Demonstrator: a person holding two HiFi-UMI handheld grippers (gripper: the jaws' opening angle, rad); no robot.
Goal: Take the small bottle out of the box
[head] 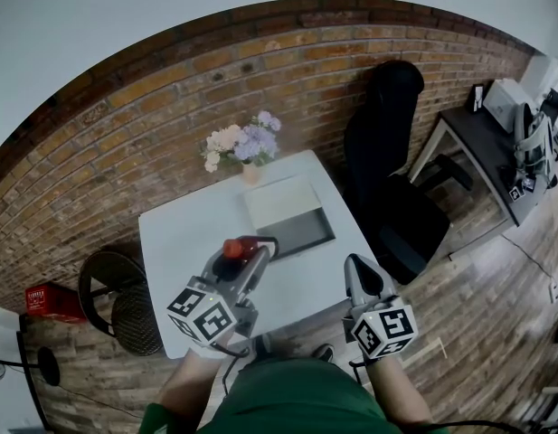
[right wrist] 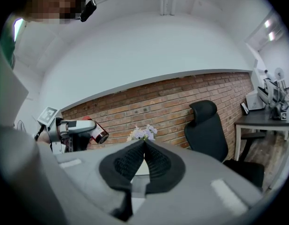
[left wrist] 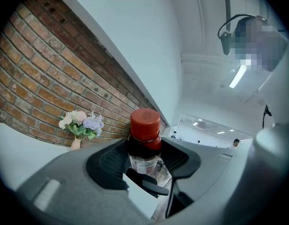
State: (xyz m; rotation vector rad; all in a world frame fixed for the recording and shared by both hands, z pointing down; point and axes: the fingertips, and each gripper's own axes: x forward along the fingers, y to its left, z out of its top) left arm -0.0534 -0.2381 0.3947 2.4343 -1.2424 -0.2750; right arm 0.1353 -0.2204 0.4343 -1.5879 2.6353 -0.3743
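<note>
the left gripper point(left wrist: 144, 159) pinches the small bottle point(left wrist: 145, 125), held outside the box point(head: 301, 231), which lies open just ahead and to its right. the right gripper point(right wrist: 143, 150), jaws pressed together and empty, hangs by the table point(head: 174, 242) edge, with bare tabletop to its left.

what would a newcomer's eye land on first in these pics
The red-capped small bottle stands out first, clamped in the left hand-held gripper above the white table. Beyond it the open box lies toward the table's far side, near a vase of pastel flowers against the brick wall. The right hand-held gripper hangs shut and empty by the table's near right corner.
</note>
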